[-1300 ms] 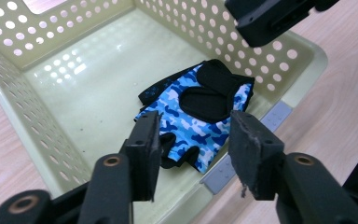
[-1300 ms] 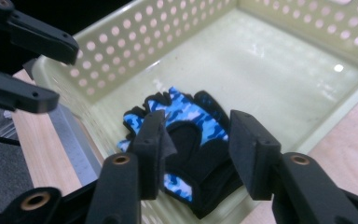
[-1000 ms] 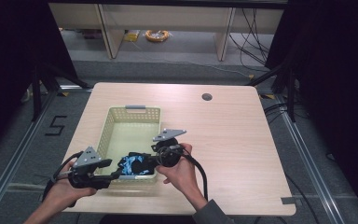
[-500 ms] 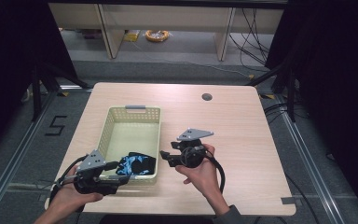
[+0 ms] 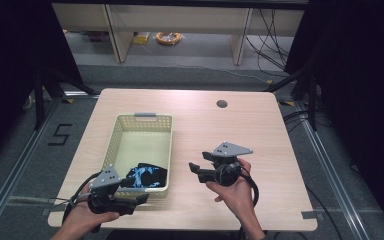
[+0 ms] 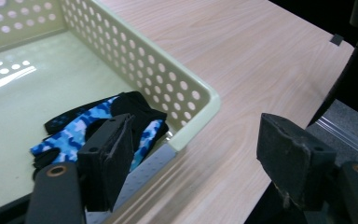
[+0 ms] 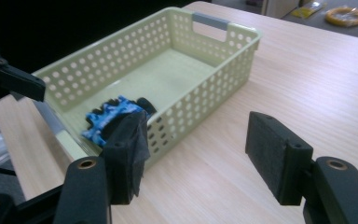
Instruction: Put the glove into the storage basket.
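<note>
**Two grippers standing open beside the basket holding the glove**

Two hand-held grippers are hovering over the near part of the light wooden table [image 5: 260, 130], both empty. The left gripper [image 5: 139, 198] is sitting at the near corner of the pale green perforated basket [image 5: 111, 145], its jaws spread wide after just opening, with nothing between them. In the left gripper view, one jaw is hanging over the basket's near end and the other over bare tabletop, the basket's corner lying between them but untouched.

A blue-and-black camouflage glove [image 5: 146, 176] is lying crumpled on the basket floor at the near end, close to the near wall, with no pad touching it.

The right gripper [image 5: 195, 169] is hanging over the tabletop to the right of the basket, well apart from it, its jaws pointing back toward it. They too have just been opening and are standing apart, gripping nothing. The right gripper view is looking across at the basket's long side, the glove showing behind one jaw.
</note>
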A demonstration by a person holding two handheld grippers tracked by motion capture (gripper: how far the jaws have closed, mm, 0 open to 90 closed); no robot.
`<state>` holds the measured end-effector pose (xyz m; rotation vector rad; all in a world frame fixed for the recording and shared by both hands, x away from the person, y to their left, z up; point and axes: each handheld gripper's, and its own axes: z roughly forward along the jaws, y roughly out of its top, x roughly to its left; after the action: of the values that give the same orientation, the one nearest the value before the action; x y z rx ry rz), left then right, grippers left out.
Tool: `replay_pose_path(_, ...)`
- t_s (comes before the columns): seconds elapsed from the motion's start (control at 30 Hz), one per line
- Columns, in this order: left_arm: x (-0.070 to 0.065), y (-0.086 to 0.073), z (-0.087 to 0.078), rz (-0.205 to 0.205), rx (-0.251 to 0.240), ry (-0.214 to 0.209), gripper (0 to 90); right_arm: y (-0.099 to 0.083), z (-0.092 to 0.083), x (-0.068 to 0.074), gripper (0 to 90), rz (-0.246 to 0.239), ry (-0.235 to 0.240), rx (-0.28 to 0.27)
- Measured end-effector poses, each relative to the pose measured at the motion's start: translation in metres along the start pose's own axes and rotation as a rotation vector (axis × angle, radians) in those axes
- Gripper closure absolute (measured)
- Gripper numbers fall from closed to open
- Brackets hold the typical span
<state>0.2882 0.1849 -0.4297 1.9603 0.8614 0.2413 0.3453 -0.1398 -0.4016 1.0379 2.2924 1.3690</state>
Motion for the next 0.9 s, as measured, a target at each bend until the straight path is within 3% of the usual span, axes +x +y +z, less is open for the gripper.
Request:
replay_pose_path(0.03, -0.002, 0.0, 0.001, 0.007, -0.001, -0.004, 26.6, -0.001, -0.001, -0.001, 39.9, -0.014, 0.009, -0.007)
replay_pose_path(0.1, -0.007, -0.001, 0.002, 0.009, -0.007, 0.001, 26.6, -0.004, -0.006, -0.001, 39.6, 0.02, 0.01, 0.002)
replay_pose_path(0.17, -0.01, -0.002, 0.002, 0.024, -0.005, -0.006, 26.6, -0.007, -0.008, -0.003, 38.8, 0.036, 0.036, -0.011)
replay_pose_path(0.2, -0.012, -0.003, 0.003, 0.026, -0.019, -0.011, 26.5, -0.008, -0.011, -0.003, 38.9, 0.066, 0.053, -0.007)
replay_pose_path(0.23, -0.015, -0.003, 0.003, 0.03, -0.013, -0.007, 26.4, -0.01, -0.012, -0.004, 38.8, 0.054, 0.058, -0.021)
replay_pose_path(0.27, -0.016, -0.004, 0.004, 0.036, -0.024, -0.019, 26.2, -0.011, -0.015, -0.004, 38.5, 0.043, 0.032, -0.007)
replay_pose_path(0.33, -0.019, -0.006, 0.006, 0.03, -0.034, -0.029, 25.9, -0.014, -0.017, -0.005, 37.7, 0.009, 0.031, -0.01)
replay_pose_path(0.47, -0.024, -0.011, 0.009, 0.035, -0.04, -0.04, 25.4, -0.024, -0.023, -0.005, 37.3, 0.076, 0.06, -0.007)
replay_pose_path(0.53, -0.026, -0.014, 0.011, 0.034, -0.05, -0.051, 25.4, -0.027, -0.027, -0.006, 37.0, 0.079, 0.046, 0.005)
replay_pose_path(0.57, -0.027, -0.015, 0.012, 0.032, -0.048, -0.055, 25.4, -0.029, -0.027, -0.009, 36.8, 0.057, 0.045, -0.002)
replay_pose_path(0.63, -0.029, -0.018, 0.014, 0.04, -0.051, -0.059, 25.2, -0.034, -0.029, -0.01, 36.5, 0.076, 0.051, -0.004)
replay_pose_path(0.7, -0.031, -0.02, 0.015, 0.036, -0.049, -0.059, 24.9, -0.038, -0.03, -0.012, 36.0, 0.063, 0.046, -0.003)
replay_pose_path(0.73, -0.032, -0.021, 0.017, 0.038, -0.058, -0.068, 24.8, -0.04, -0.031, -0.011, 35.8, 0.085, 0.044, 0.008)
replay_pose_path(0.77, -0.033, -0.022, 0.017, 0.043, -0.039, -0.062, 24.7, -0.042, -0.031, -0.014, 35.8, 0.066, 0.043, 0.0)
replay_pose_path(0.8, -0.034, -0.024, 0.018, 0.049, -0.038, -0.074, 24.6, -0.045, -0.033, -0.012, 35.8, 0.11, 0.044, 0.013)
replay_pose_path(0.83, -0.035, -0.026, 0.019, 0.037, -0.032, -0.073, 24.5, -0.048, -0.033, -0.016, 35.7, 0.088, 0.041, 0.01)
replay_pose_path(0.87, -0.036, -0.026, 0.02, 0.053, -0.039, -0.078, 24.3, -0.05, -0.033, -0.017, 35.6, 0.087, 0.039, 0.008)
replay_pose_path(0.9, -0.038, -0.028, 0.02, 0.043, -0.023, -0.083, 24.2, -0.052, -0.034, -0.016, 35.6, 0.117, 0.036, 0.017)
